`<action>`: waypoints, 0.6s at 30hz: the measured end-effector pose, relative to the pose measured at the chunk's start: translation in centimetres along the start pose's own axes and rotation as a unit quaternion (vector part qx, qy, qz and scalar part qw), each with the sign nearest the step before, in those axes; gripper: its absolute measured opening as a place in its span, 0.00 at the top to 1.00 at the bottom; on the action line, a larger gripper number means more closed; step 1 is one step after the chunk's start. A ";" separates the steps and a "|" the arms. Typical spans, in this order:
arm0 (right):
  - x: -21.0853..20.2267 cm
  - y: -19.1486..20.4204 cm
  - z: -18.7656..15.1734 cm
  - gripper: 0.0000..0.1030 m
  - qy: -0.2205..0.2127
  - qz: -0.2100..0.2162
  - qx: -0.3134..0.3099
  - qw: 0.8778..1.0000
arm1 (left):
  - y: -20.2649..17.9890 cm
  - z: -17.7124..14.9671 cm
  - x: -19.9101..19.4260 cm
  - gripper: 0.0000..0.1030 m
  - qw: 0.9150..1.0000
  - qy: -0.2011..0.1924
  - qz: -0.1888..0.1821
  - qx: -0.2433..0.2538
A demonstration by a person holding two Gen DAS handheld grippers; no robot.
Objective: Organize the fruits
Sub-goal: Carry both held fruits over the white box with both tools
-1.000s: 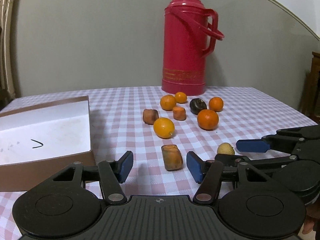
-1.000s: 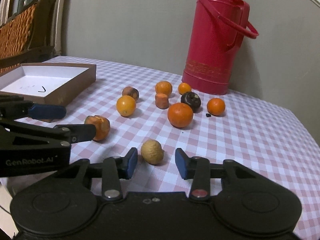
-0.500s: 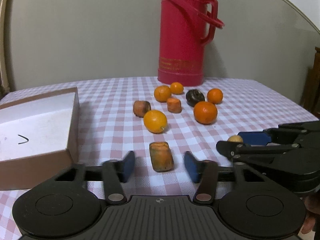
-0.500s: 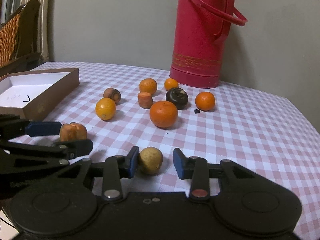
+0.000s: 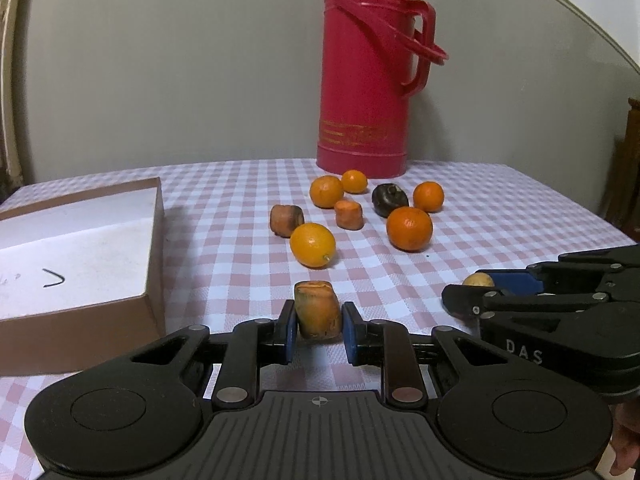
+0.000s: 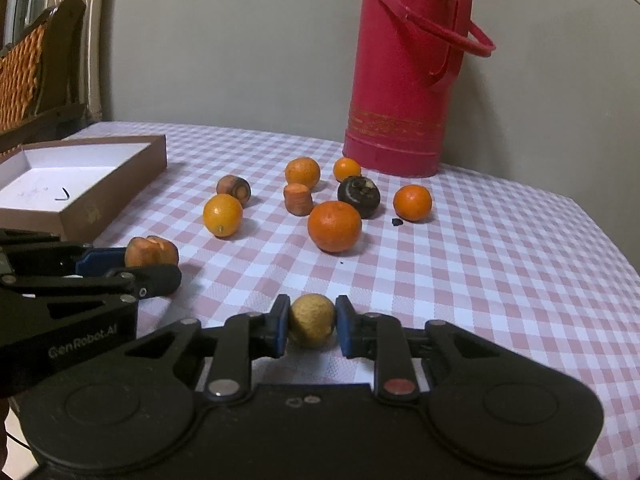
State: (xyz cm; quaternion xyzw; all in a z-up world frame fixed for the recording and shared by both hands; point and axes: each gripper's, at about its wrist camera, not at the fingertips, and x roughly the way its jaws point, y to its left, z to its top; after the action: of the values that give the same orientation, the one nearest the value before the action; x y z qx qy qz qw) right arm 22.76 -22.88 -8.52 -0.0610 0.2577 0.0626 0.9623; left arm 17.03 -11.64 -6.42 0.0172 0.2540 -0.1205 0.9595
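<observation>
My left gripper point(image 5: 318, 330) is shut on an orange carrot chunk point(image 5: 317, 314) low over the checked tablecloth; the chunk also shows in the right wrist view point(image 6: 151, 251). My right gripper point(image 6: 311, 326) is shut on a small yellowish round fruit point(image 6: 311, 320), which peeks out in the left wrist view point(image 5: 478, 280). Several oranges lie ahead, the nearest being a yellow-orange one point(image 5: 313, 245) and a big one point(image 5: 409, 228). Two more carrot chunks point(image 5: 349, 214) point(image 5: 286, 220) and a dark fruit point(image 5: 389, 199) lie among them.
An open brown box with a white inside point(image 5: 157, 240) sits at the left, also in the right wrist view point(image 6: 132, 168). A tall red thermos point(image 5: 370, 80) stands behind the fruits. A wicker chair point(image 6: 28, 68) is at far left. The table edge runs at the right.
Both grippers have moved forward and closed: the left onto the carrot chunk, the right onto the yellowish fruit. Both were open a second ago.
</observation>
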 end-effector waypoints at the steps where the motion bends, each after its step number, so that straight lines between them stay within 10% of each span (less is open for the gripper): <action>1: -0.3 0.0 0.0 0.85 -0.004 -0.001 0.000 1.000 | 0.1 0.0 -0.2 0.77 1.000 -0.001 0.000 -0.003; 18: -6.8 4.5 -0.7 0.85 -0.048 0.024 0.004 0.999 | 4.2 -1.4 -8.6 0.77 0.999 -0.030 0.029 -0.022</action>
State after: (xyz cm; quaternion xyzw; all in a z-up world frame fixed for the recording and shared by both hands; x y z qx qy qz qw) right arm 15.89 -19.17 -6.02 -0.0479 0.2126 0.0873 0.9720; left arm 10.18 -5.49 -3.52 -0.0002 0.2273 -0.0873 0.9699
